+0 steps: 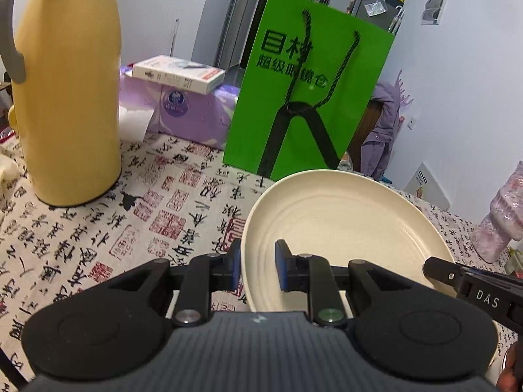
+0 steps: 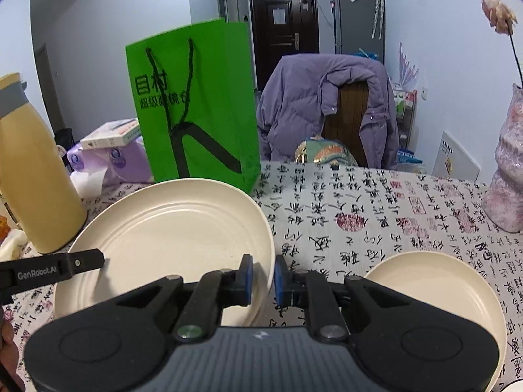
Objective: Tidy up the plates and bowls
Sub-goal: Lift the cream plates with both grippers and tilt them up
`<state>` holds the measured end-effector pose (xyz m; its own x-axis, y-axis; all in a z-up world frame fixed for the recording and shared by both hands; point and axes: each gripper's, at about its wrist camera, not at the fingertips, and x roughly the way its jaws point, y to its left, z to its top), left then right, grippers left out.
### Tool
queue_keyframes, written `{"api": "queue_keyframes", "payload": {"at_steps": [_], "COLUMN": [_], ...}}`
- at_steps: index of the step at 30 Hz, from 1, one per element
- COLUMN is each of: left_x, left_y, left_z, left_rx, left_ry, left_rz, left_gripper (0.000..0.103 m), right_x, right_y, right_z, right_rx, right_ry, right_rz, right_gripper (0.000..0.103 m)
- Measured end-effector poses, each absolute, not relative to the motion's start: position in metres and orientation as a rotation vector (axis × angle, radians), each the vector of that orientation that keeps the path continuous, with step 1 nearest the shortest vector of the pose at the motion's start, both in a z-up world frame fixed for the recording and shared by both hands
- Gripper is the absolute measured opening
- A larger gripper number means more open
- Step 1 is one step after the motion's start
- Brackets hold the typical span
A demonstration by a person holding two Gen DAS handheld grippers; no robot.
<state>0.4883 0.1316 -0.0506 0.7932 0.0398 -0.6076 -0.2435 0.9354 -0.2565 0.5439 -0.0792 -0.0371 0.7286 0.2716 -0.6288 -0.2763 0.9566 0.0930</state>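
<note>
Left claw [image 1: 258, 268] and right claw [image 2: 263, 279] are each clamping opposite rims of the cream plate [image 2: 170, 238], sharing its weight. Plate is hanging tilted above the counter [image 2: 376, 209], likely heading for the smaller plate [image 2: 434, 287]

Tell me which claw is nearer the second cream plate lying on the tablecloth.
Right. The right claw grips the lifted plate beside that second plate; the left claw holds the lifted plate's far rim.

The yellow flask [image 1: 70, 98] loses its top to the frame edge, and the second plate [image 2: 438, 297] is half hidden behind the right claw [image 2: 262, 281].
</note>
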Motion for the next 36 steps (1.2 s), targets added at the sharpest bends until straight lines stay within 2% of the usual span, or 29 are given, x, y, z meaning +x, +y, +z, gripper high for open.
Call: {"api": "queue_keyframes", "payload": {"at_steps": [13,36], "left_x": [0.47,0.459], "left_y": [0.125,0.11], "left_z": [-0.023,-0.014], "left_rx": [-0.316,-0.282], "left_ry": [0.568,0.553], "left_rz": [0.15,0.111], "left_gripper": [0.021,0.021], "right_x": [0.516,0.489], "right_y": [-0.088,-0.102], "right_z": [-0.013,-0.004], "right_rx": [0.013,0.059], "right_ry": [0.63,0.609], "right_rz": [0.301,0.235], "right_gripper": [0.013,0.012]}}
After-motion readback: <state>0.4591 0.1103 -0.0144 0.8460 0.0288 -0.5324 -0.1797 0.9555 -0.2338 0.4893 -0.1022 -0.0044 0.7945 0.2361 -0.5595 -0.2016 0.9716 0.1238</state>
